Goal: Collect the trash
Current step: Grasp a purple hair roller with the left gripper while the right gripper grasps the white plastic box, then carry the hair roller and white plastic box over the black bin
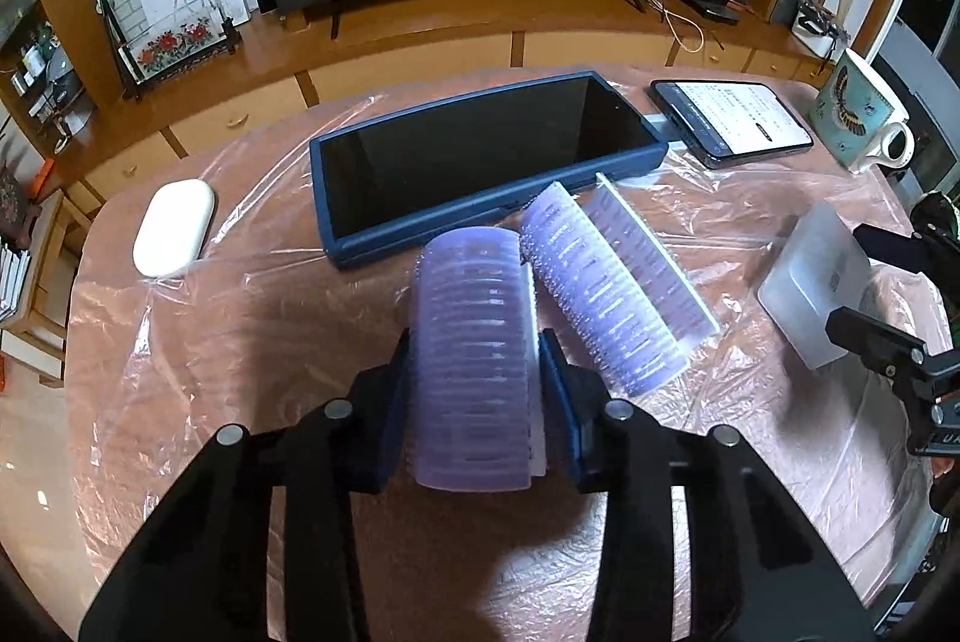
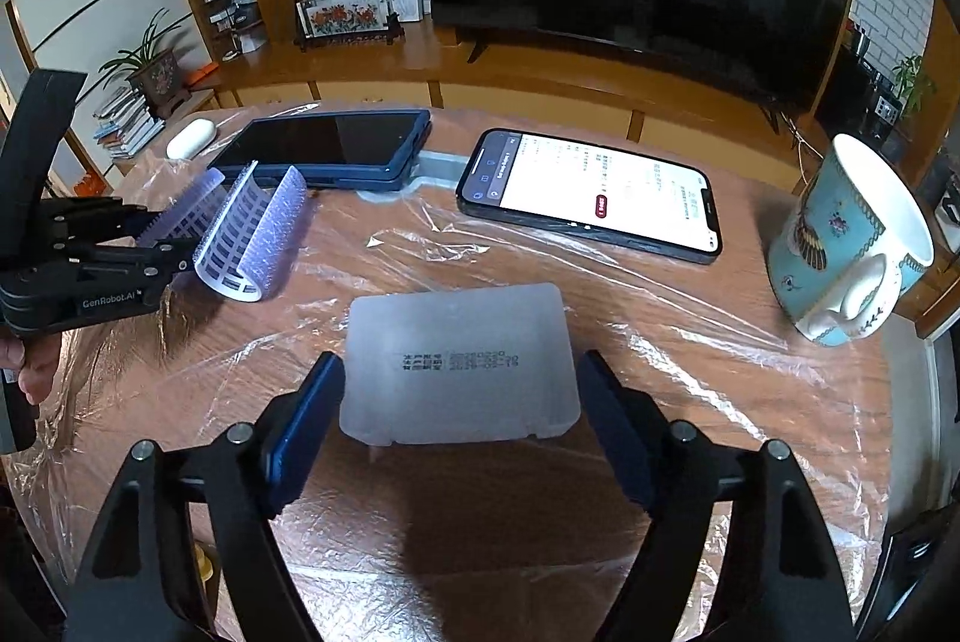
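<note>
Wooden surface [image 2: 690, 342] under clear film: left gripper [image 1: 477, 396] fingers clamp a purple hair roller [image 1: 474, 360]; right gripper [image 2: 459, 420] fingers open, straddling frosted plastic box [image 2: 459, 360], contents unseen, near mug [image 2: 852, 246].

A dark tablet [image 1: 480, 156] lay on the tabletop [image 1: 270, 342] between a white mouse [image 1: 173, 235] and a lit phone [image 1: 732, 123]; a patterned mug [image 1: 861, 114] stood near the edge.

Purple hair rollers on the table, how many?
2. One roller is clamped between the left hand-held gripper pads, near the table edge. The second roller lies just right of it, opened out, in front of the dark tablet. None seem hidden.
</note>
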A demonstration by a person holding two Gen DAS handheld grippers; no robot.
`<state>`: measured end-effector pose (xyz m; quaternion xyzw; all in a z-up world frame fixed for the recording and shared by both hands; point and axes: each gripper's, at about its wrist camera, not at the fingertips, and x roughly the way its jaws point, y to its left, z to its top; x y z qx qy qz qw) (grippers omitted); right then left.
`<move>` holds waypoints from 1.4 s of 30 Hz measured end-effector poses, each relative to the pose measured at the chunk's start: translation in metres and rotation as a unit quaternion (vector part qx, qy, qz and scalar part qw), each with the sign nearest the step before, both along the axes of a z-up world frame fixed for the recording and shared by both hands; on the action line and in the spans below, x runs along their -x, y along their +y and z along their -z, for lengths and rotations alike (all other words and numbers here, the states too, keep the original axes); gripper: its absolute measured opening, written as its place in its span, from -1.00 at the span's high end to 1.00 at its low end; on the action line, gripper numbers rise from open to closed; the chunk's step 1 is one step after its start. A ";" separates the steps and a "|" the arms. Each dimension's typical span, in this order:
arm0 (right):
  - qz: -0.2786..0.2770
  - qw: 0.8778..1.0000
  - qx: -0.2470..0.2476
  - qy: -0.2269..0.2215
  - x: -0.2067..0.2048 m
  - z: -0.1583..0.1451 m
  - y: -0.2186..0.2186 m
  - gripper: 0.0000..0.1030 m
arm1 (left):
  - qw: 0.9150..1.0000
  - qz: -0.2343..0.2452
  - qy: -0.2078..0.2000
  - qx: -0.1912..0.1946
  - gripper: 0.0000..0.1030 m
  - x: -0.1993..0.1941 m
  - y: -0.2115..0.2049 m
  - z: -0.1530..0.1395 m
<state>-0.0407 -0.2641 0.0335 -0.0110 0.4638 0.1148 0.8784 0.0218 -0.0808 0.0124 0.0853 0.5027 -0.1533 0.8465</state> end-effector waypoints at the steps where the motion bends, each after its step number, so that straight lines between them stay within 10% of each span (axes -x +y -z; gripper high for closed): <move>1: 0.001 1.000 -0.003 -0.001 0.001 0.000 -0.001 -0.52 | 1.000 -0.003 -0.001 0.003 0.21 0.002 0.002 -0.001; 4: 0.003 1.000 -0.009 -0.003 0.005 -0.003 -0.004 -0.52 | 1.000 -0.011 -0.004 0.013 0.21 0.005 0.008 -0.005; 6: 0.006 1.000 -0.006 -0.004 0.006 -0.004 -0.006 0.11 | 1.000 -0.016 -0.005 0.017 0.21 0.007 0.010 -0.006; 10: 0.010 1.000 -0.002 -0.002 0.005 -0.005 -0.008 -0.02 | 1.000 -0.018 0.001 0.020 0.21 0.011 0.012 -0.004; 13: 0.003 1.000 0.009 -0.008 0.006 -0.004 -0.005 -0.73 | 1.000 -0.018 0.001 0.019 0.21 0.012 0.012 -0.004; 42: 0.004 1.000 -0.028 0.007 0.006 0.003 0.008 -0.58 | 1.000 -0.010 -0.019 0.005 0.21 0.029 0.008 -0.007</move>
